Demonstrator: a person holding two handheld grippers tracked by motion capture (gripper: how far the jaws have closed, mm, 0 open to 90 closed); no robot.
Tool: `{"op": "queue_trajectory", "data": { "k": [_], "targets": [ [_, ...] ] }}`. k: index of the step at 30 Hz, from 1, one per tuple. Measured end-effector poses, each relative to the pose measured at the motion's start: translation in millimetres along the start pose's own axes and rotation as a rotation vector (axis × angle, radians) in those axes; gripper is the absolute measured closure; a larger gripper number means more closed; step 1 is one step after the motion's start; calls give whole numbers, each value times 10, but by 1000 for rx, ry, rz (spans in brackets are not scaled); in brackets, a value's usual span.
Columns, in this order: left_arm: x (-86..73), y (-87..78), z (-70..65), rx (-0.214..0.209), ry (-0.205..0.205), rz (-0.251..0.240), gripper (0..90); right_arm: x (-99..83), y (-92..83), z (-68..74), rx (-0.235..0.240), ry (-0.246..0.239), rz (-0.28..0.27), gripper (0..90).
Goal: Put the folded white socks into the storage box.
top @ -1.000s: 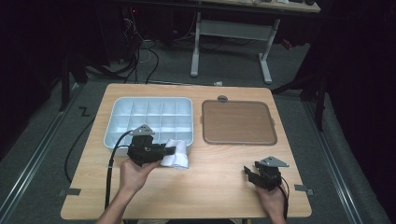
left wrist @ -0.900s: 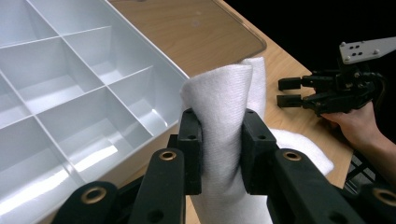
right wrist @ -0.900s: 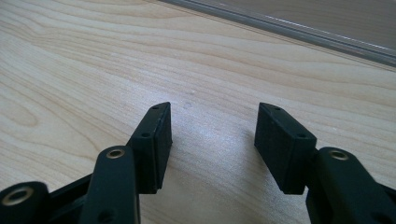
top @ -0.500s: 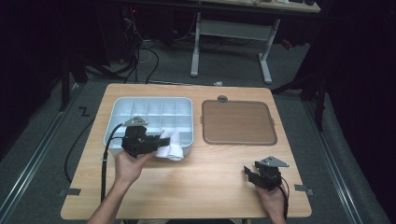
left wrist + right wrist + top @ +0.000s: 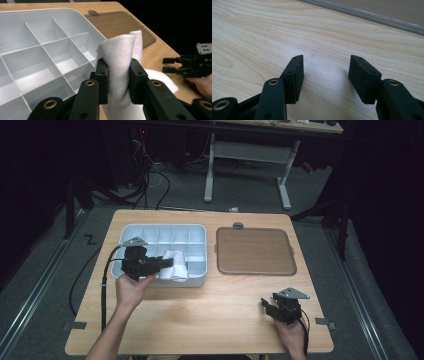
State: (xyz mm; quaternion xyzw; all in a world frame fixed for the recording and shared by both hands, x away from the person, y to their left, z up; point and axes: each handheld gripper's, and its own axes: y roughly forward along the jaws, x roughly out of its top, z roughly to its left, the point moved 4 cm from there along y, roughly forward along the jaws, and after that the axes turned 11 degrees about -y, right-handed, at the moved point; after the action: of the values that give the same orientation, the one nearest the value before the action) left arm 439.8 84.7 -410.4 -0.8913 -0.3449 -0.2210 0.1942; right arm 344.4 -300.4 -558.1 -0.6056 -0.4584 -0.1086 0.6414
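Left claw (image 5: 117, 82) pinches a folded white knit cloth (image 5: 122, 62) above the near right compartments of the pale grey divided plastic tray (image 5: 200, 227), at nine o'clock on the wooden counter (image 5: 210, 320). Right claw (image 5: 325, 75) rests wide and empty at five o'clock. Risk: the hanging cloth tail may snag a divider, tugging the cloth loose.

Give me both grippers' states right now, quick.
Left gripper: shut on the white cloth, over the divided tray.
Right gripper: open, holding nothing, low over the table.
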Motion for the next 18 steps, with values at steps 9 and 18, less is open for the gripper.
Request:
{"op": "queue_trajectory", "data": {
  "k": [9, 18],
  "targets": [
    [120, 26, 139, 19, -10, -27, 738, 0, 0, 0, 0, -1, 0, 464],
    [183, 67, 334, 44, -28, -31, 738, 0, 0, 1, 0, -1, 0, 464]
  ]
}}
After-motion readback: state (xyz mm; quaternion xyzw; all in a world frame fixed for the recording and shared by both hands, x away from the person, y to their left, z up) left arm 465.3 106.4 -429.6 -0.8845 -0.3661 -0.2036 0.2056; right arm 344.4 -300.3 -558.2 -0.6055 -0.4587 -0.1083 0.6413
